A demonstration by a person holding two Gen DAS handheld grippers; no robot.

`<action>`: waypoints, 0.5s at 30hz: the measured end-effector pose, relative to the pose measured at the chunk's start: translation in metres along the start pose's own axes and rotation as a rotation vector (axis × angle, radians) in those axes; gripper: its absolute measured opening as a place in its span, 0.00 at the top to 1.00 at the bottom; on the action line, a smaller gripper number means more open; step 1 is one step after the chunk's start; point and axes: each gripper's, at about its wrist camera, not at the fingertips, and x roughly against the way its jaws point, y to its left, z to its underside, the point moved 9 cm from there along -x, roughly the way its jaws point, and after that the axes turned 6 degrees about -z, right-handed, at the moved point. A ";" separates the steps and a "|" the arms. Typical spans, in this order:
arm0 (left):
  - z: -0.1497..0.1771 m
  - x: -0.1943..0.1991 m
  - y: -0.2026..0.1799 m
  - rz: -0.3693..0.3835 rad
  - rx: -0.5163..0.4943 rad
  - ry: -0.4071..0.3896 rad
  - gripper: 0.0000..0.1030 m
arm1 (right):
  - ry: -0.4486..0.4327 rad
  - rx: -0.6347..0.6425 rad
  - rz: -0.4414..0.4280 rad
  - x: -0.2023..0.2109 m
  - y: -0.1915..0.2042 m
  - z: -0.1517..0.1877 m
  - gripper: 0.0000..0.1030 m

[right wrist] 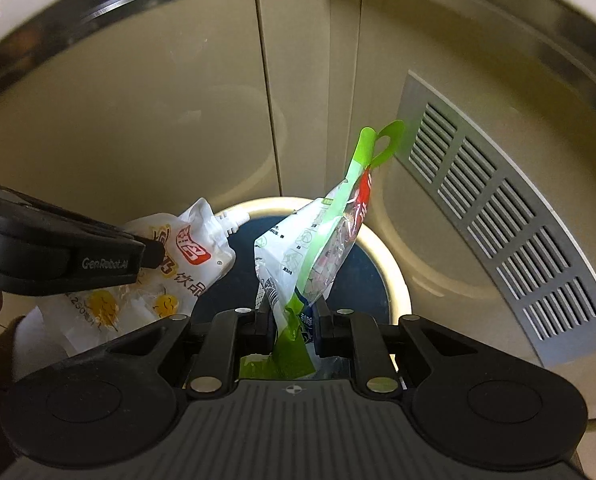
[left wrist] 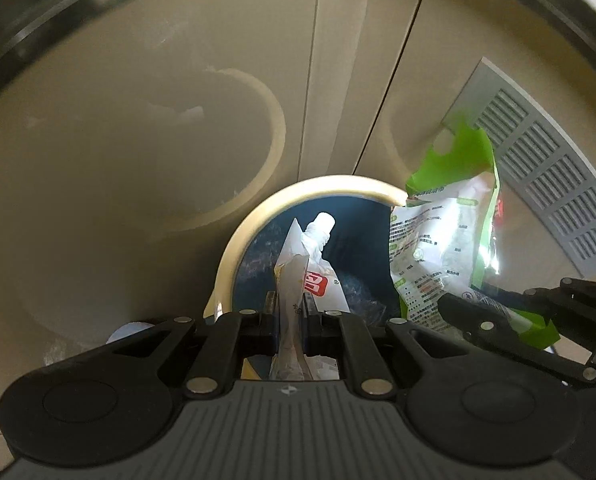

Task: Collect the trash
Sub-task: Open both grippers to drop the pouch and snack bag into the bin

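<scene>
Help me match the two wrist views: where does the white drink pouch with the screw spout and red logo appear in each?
Left wrist: white drink pouch, centre, pinched in the left gripper.
Right wrist: lower left.
Shared landmark: cream-rimmed round bin.

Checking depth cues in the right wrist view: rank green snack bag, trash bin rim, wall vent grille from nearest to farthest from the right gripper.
1. green snack bag: clamped in the right gripper jaws, centre.
2. trash bin rim: just beyond and below the bag, centre.
3. wall vent grille: farthest, on the wall, right.
</scene>
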 end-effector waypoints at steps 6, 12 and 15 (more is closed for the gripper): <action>0.000 -0.023 -0.011 -0.018 -0.023 0.048 0.90 | 0.038 -0.007 0.004 -0.019 -0.006 0.003 0.82; -0.004 -0.045 -0.018 -0.036 -0.030 0.086 0.90 | 0.073 -0.004 0.013 -0.039 -0.007 0.005 0.82; -0.006 -0.052 -0.020 -0.039 -0.034 0.105 0.90 | 0.094 0.000 0.019 -0.047 -0.005 0.006 0.82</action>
